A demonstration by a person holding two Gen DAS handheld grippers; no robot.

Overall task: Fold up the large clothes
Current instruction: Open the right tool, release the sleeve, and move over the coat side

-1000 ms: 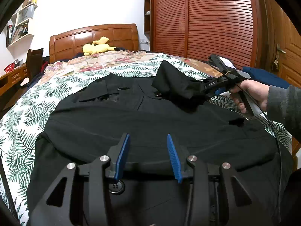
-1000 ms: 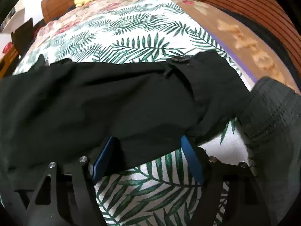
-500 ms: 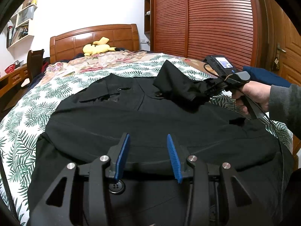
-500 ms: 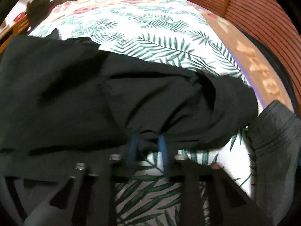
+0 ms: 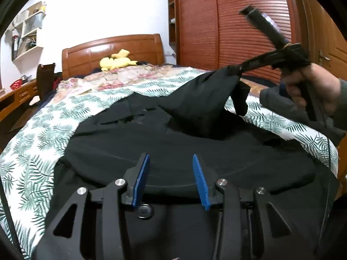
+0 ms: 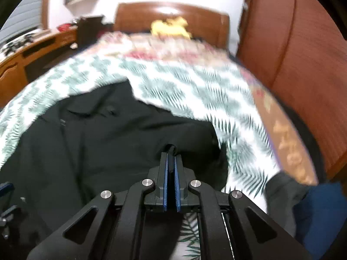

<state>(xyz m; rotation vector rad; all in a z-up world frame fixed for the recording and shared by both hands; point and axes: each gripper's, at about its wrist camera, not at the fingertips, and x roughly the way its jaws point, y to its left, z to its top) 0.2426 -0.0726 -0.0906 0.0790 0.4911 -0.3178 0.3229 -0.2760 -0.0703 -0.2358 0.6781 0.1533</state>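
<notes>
Black cloth covers most of the bed: the coat [image 5: 173, 143] lies flat on the leaf-print bedspread [image 5: 39, 151], long axis running toward the headboard. The right gripper [image 6: 171, 158] is clenched on the sleeve [image 5: 203, 95], lifted off the coat's right edge; the body lies to its left, so folding it goes that way. The left gripper [image 5: 171, 173] hovers released above the hem.

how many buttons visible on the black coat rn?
1. A round black button sits on the large black fabric coat just below the left gripper, between its blue pads. Others may be hidden in the dark folds or motion blur.
</notes>
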